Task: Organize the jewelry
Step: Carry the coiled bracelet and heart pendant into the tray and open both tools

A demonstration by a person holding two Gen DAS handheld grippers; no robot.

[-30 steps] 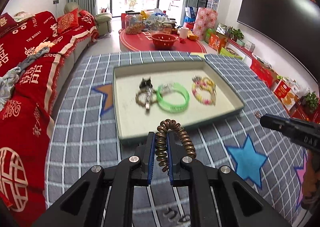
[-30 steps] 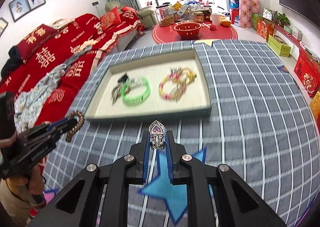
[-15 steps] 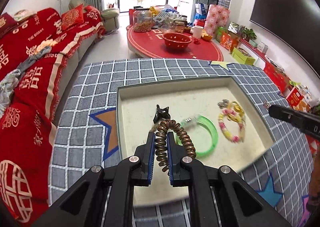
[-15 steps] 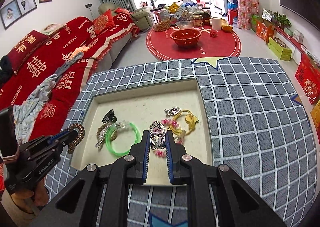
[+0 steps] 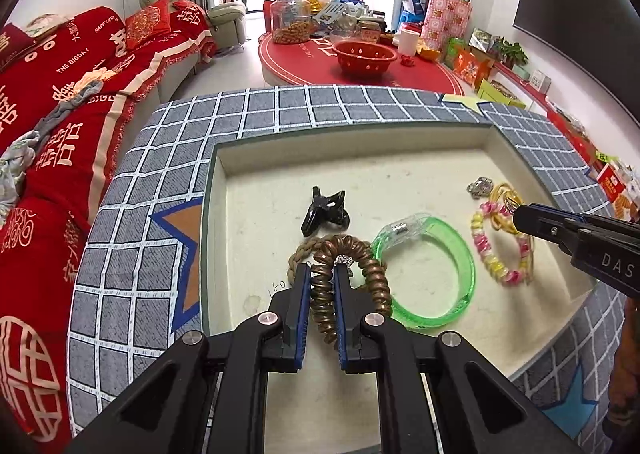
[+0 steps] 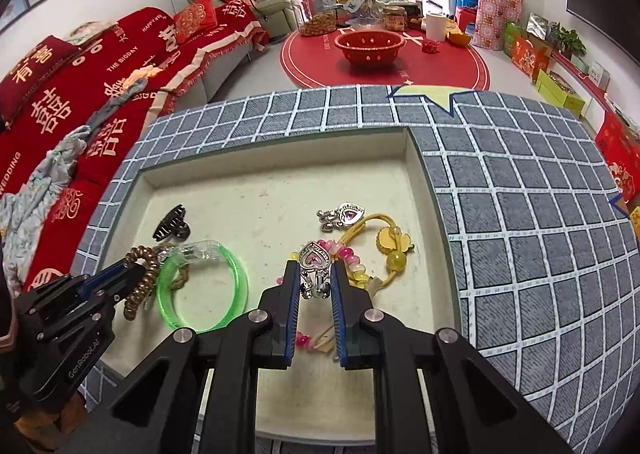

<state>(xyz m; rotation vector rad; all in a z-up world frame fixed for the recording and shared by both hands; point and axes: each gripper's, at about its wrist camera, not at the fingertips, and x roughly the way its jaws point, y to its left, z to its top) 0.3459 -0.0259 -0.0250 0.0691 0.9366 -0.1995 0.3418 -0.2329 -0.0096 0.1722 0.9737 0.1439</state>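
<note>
A cream tray (image 5: 360,142) (image 6: 280,158) lies on the grey checked table. My left gripper (image 5: 322,274) is shut on a bronze coil hair tie (image 5: 356,254), low over the tray's left part above a braided tan bracelet (image 5: 298,254). It also shows in the right wrist view (image 6: 132,274). My right gripper (image 6: 314,274) is shut on a silver heart-shaped clip (image 6: 316,258), over a pink-and-yellow bead bracelet (image 5: 496,254) (image 6: 352,254). In the tray lie a black claw clip (image 5: 324,210) (image 6: 170,226), a green bangle (image 5: 432,274) (image 6: 200,286), a second silver heart clip (image 6: 344,214) and a yellow cord charm (image 6: 394,246).
A red-covered sofa (image 5: 60,94) runs along the left of the table. Beyond the table's far edge a red round table (image 5: 360,66) holds a red bowl (image 6: 368,46) and jars. Boxes and plants line the right wall (image 5: 500,66).
Both grippers moved forward from the table's near edge to low over the tray, each still holding its item. The tray contents lie unchanged.
</note>
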